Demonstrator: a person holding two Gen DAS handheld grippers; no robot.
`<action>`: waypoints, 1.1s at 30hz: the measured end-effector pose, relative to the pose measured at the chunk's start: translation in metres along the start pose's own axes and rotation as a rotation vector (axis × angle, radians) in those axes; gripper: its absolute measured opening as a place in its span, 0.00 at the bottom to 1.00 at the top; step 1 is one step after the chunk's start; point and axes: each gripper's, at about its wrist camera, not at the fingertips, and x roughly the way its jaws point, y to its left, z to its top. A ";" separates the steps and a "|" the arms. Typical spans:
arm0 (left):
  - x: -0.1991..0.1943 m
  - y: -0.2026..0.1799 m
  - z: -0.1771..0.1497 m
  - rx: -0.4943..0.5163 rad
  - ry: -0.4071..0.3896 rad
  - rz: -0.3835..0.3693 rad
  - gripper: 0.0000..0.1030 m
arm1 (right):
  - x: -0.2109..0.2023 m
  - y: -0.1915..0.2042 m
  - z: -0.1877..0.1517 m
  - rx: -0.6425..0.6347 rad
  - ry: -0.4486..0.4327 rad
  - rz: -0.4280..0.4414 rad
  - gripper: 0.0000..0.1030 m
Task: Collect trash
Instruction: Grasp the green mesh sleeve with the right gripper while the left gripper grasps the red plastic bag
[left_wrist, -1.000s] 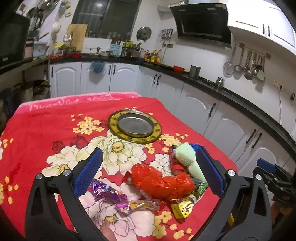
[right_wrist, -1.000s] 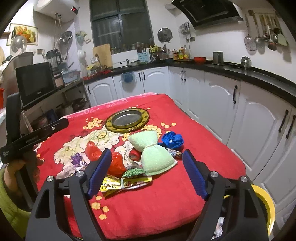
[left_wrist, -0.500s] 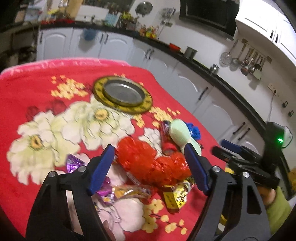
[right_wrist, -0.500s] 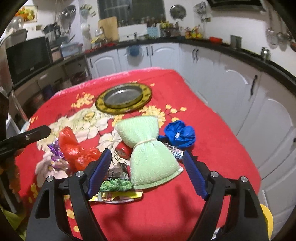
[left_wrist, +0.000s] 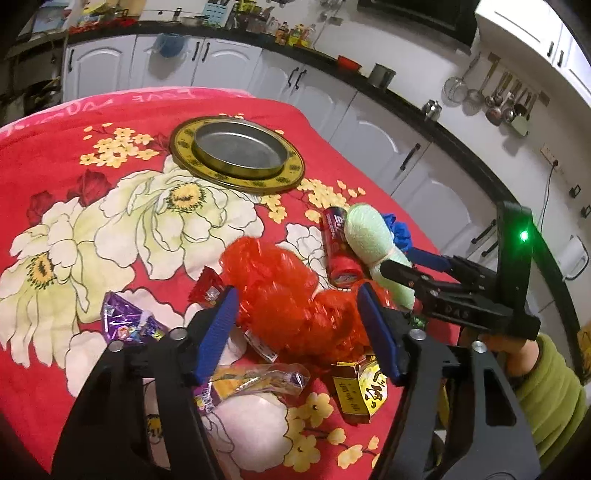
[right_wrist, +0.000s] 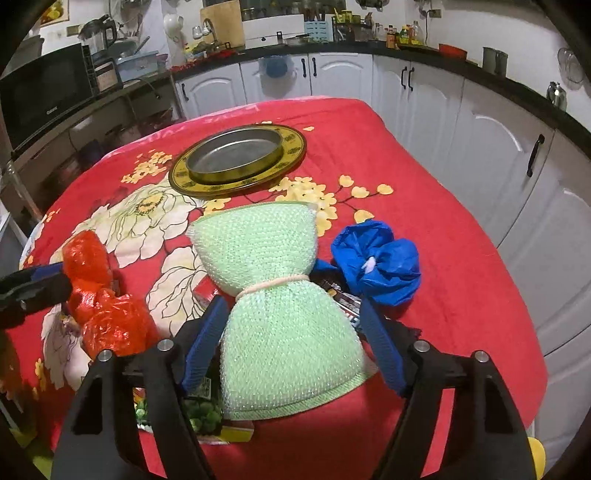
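1. The left gripper (left_wrist: 297, 317) straddles a crumpled red plastic bag (left_wrist: 291, 295); its jaws have just been closing, and whether the pads press yet cannot be told.
2. The right gripper (right_wrist: 291, 345) straddles a green mesh scrubber (right_wrist: 280, 306), jaws narrowing, pads apparently not pressing.
3. Wrappers (left_wrist: 255, 380) lie near on the red floral tablecloth (left_wrist: 74, 155); a metal tray (left_wrist: 236, 155) sits far.
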 end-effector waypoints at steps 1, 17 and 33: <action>0.002 -0.001 -0.001 0.006 0.003 0.003 0.50 | 0.001 0.001 0.000 -0.001 0.002 0.001 0.67; 0.004 -0.002 -0.002 0.018 0.002 0.005 0.11 | -0.015 0.004 -0.003 0.018 -0.073 0.038 0.50; -0.041 -0.020 0.012 0.091 -0.179 0.018 0.09 | -0.064 0.008 0.004 0.045 -0.197 0.030 0.50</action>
